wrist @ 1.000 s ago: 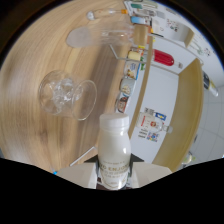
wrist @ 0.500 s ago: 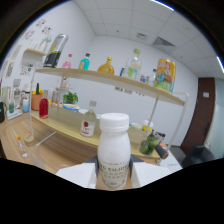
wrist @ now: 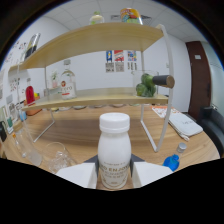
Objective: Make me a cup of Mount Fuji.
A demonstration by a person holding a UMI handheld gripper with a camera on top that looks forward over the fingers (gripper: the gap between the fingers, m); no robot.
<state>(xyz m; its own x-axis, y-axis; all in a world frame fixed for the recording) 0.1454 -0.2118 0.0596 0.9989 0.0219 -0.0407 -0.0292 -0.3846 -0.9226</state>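
Bottle: a white plastic bottle (wrist: 114, 151) with a white screw cap and a printed label, standing upright between the two fingers.
Gripper: the gripper (wrist: 114, 172) is clenched on the bottle — one pale finger (wrist: 80, 175) presses each side of its lower body.
Glass: a clear glass (wrist: 59, 156) lies just beside the near finger, on the wooden table (wrist: 95, 131); a second clear piece sits further out, too blurred to name.
Blue cap: a small blue cap (wrist: 171, 162) rests on the table at the bottle's other side, near a thin white shelf leg.
Shelf: a two-tier wooden shelf (wrist: 95, 97) stands beyond the bottle — bottles and jars on both tiers, a green bunch (wrist: 145, 85) at the lower tier's end.
Wall: white, with small posters (wrist: 122, 60) behind the shelf and a dark door (wrist: 201, 75) off to the side.
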